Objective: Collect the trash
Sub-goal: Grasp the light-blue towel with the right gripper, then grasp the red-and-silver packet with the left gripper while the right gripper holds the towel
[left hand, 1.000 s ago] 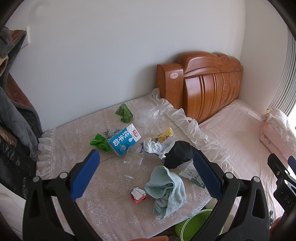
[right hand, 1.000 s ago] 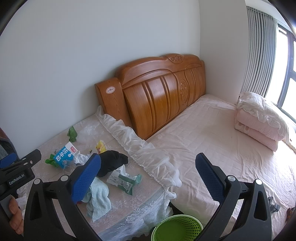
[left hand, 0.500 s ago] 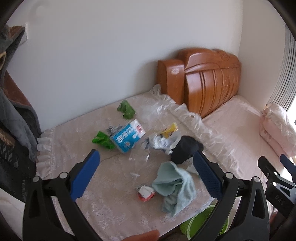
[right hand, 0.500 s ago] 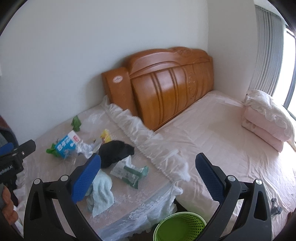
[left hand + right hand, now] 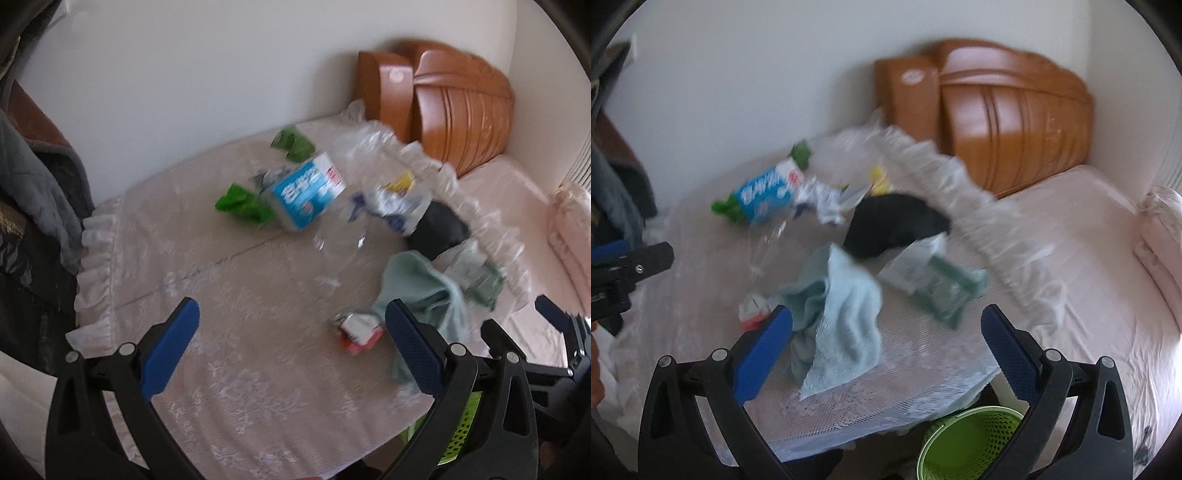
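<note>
On the lace-covered desk (image 5: 229, 369) beside the bed (image 5: 1089, 236), the trash lies scattered: a blue milk carton (image 5: 308, 195), green wrappers (image 5: 242, 203), a crumpled white wrapper (image 5: 391, 210), a small red-and-white packet (image 5: 358, 330) and a green pouch (image 5: 942, 288); a pale blue towel (image 5: 842, 317) and a black cloth (image 5: 894, 225) lie among them; the left gripper (image 5: 291, 343) and right gripper (image 5: 886, 347) hover above, jaws spread wide and empty; a green basket (image 5: 967, 443) stands below the desk's edge.
</note>
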Demonstrator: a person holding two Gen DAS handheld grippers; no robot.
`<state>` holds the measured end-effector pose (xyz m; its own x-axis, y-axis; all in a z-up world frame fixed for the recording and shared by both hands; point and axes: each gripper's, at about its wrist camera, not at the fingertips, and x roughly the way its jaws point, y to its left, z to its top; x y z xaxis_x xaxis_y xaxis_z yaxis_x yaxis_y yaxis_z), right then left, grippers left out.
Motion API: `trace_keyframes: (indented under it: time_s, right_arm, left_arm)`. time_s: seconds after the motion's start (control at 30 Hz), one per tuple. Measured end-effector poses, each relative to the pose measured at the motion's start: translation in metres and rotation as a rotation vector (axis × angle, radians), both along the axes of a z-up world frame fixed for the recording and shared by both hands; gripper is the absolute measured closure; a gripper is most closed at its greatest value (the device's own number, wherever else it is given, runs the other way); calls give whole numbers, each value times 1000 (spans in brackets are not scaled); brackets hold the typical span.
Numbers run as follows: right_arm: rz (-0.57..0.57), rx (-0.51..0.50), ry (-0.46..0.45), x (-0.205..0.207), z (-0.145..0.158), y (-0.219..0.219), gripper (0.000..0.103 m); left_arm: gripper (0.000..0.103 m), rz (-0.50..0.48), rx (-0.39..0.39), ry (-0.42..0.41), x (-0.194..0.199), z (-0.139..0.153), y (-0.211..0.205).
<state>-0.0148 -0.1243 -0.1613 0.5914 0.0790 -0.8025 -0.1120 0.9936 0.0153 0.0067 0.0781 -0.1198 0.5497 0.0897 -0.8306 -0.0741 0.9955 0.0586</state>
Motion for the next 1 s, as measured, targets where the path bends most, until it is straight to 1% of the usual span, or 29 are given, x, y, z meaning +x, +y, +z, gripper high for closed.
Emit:
trace_keyframes:
  time_s: [0.1,0.2,0.27,0.3,0.33,0.37,0.43,0.47,0.53,0.67,0.8,0.9,1.0]
  right_arm:
    - [26,-3,37,10,-19,10,2]
    - [47,-4,70,21,-33,17,2]
    - [59,-18,87,28,-42,23,3]
    - [58,-36,98,31,-47,26,10]
    - [60,-38,109,34,-49,27,21]
    - [61,-29,126,36,-52,28,27]
    - [56,16,151,40,-55,24,52]
    - [55,41,161,40,-56,22,57]
    - [50,77,171,40,-54,18,71]
    - [44,134,154,37,-38,10,80]
    - [29,175,95,31,-9,1,80]
    - [15,200,25,21,23,-8,81]
    - [11,194,-38,11,51,-18,81]
  left_arm:
    - [6,-15,-13,22,1,-14,4]
    - [6,-25,-37,23,-1,-23,7]
    - [6,-35,-39,26,-2,-28,7]
    - [6,-44,-35,28,-2,-31,7]
    - [6,-52,-31,30,-3,-33,6]
    - [6,-62,-26,32,-3,-36,5]
    - [6,-80,-23,40,-2,-40,3]
    - [6,-88,-25,42,-2,-42,3]
    - [6,-103,-28,53,0,-45,2]
    - [6,-121,-33,69,6,-53,-2]
    - [6,-137,-25,85,16,-62,-10]
    - [6,-135,-22,95,23,-69,-17]
    - [6,-125,-33,123,33,-78,-27]
